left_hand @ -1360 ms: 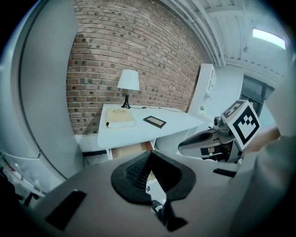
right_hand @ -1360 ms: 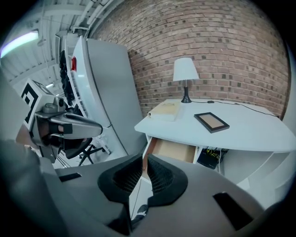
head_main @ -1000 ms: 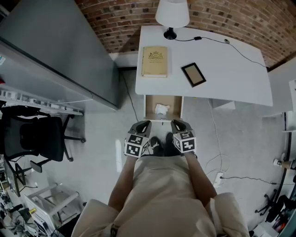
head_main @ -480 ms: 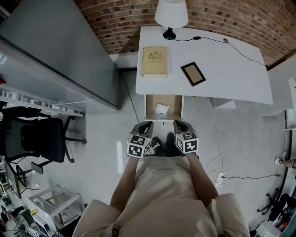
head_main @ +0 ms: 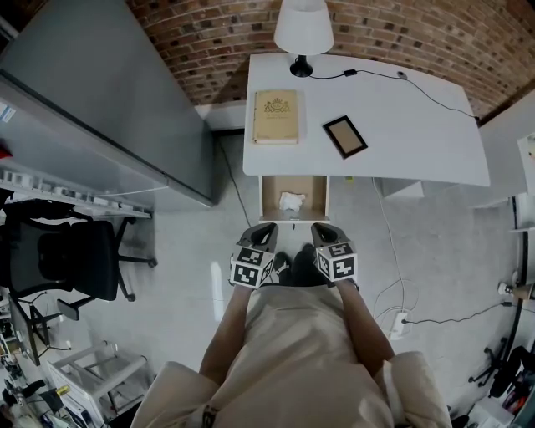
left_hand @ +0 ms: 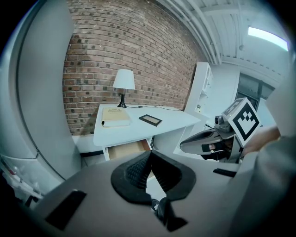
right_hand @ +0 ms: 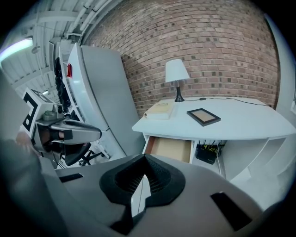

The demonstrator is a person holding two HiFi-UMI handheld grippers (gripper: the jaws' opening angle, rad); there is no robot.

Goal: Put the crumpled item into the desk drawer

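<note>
The crumpled item (head_main: 291,201), a small white wad, lies inside the open drawer (head_main: 311,189), on its wooden floor near the middle and slightly toward the front. Nothing touches it. The drawer is pulled out from under the near edge of the white desk (head_main: 401,125), close to the desk's left end.

Both grippers hang just in front of the drawer's front edge, apart from it, side by side and pointing at it. The left gripper (head_main: 261,231) has its fingers closed, with the black pads meeting at the tips and nothing held between them. The left gripper view shows only a sliver of floor in the gap behind the tips. The right gripper (head_main: 322,230) is the same: fingers pressed together at the tips and empty. The person's dark shoes (head_main: 292,266) stand on the floor between the two grippers.

On the desk, a tan book (head_main: 276,115) lies flat near the left edge. A dark picture frame (head_main: 345,135) lies beside it toward the middle, turned at an angle. A lamp (head_main: 303,29) with a white shade stands at the far edge near the left corner, against the brick wall (head_main: 401,25). Its cable (head_main: 435,96) trails along the desktop to the right.

A tall grey cabinet (head_main: 109,92) stands left of the desk, and a black office chair (head_main: 67,255) sits well apart on the floor farther left.
</note>
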